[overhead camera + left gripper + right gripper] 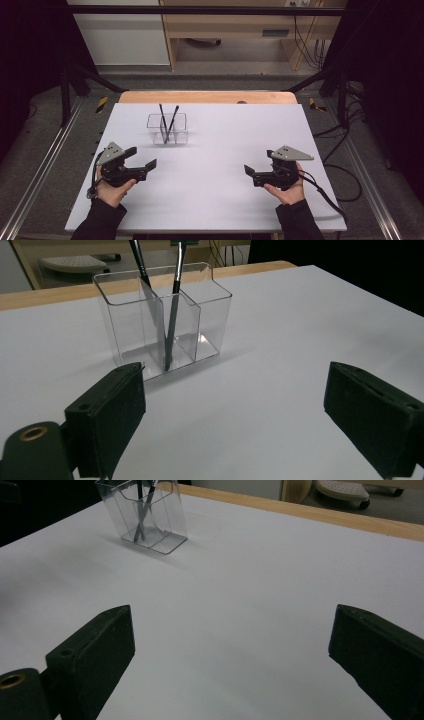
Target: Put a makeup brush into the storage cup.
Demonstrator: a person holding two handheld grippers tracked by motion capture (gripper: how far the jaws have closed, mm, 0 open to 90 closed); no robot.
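The clear holder [167,129] is standing upper left of centre in the high view, on the white counter [225,165], w/ two dark brushes [168,122] leaning crossed inside it. In the left gripper view the holder [162,320] is sitting just above and between the jaws; both brushes [172,315] are crossing near the thin divider in its middle, though which compartment each bottom end is resting in is hard to tell.

Left gripper [141,158] is hovering lower left of the frame, near the holder but apart from it, jaws spread wide and grasping nothing. Right gripper [248,171] is waiting lower right, well apart from the holder, jaws likewise released and empty; its own view is showing the holder [142,512] far off at upper left.

Risks, as I'm judging them:
- The holder is looking light and thin-walled, so a jaw nudging a wall is prob. sliding or tipping it, esp. w/ the brushes leaning and putting weight up high.
- The brushes are crossed, so pulling one is likely dragging the other or levering the holder over.
- The handles are thin and smooth, so an off-centre pinch is risking a slip or a twist.
- Clear walls are hard to read, so a jaw may be clipping the rim instead of clearing it.
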